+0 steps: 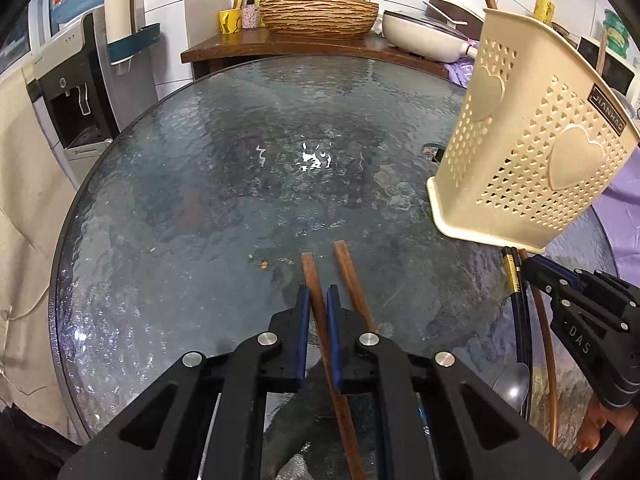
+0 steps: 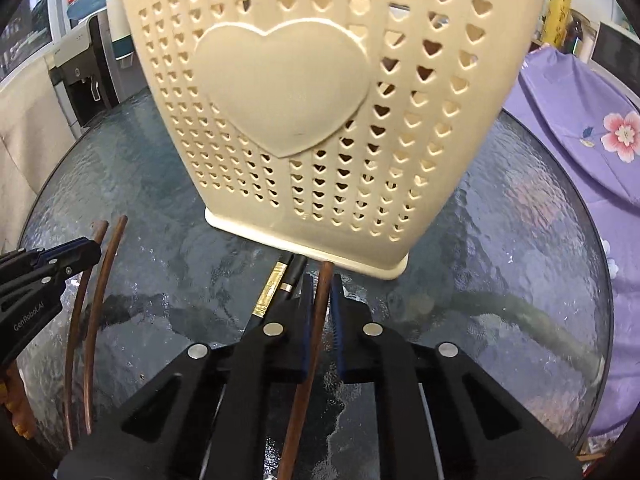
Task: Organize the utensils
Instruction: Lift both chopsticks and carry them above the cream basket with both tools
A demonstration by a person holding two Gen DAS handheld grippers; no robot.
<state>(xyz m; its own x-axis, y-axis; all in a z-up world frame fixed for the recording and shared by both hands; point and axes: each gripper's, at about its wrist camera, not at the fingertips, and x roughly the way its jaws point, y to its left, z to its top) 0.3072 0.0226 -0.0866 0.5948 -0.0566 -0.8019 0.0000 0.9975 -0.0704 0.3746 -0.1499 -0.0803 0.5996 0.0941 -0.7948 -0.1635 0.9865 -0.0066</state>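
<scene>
My left gripper (image 1: 318, 294) is shut on a brown wooden chopstick (image 1: 314, 280) over the glass table; a second brown chopstick (image 1: 352, 280) lies just to its right. My right gripper (image 2: 322, 284) is shut on another brown wooden chopstick (image 2: 318, 320), whose tip reaches the base of the cream heart-patterned utensil holder (image 2: 320, 100). Black chopsticks with gold bands (image 2: 276, 284) lie left of the right gripper. The holder (image 1: 532, 140) stands at the right in the left wrist view, with the right gripper (image 1: 532, 268) below it. The left gripper (image 2: 94, 248) shows at the left in the right wrist view.
The round glass table (image 1: 240, 200) carries it all. A metal spoon (image 1: 514, 380) lies by the black chopsticks (image 1: 514, 276). A wooden counter (image 1: 280, 46) with a woven basket and pans stands behind. A water dispenser (image 1: 76, 92) is at the left, purple floral cloth (image 2: 580, 128) at the right.
</scene>
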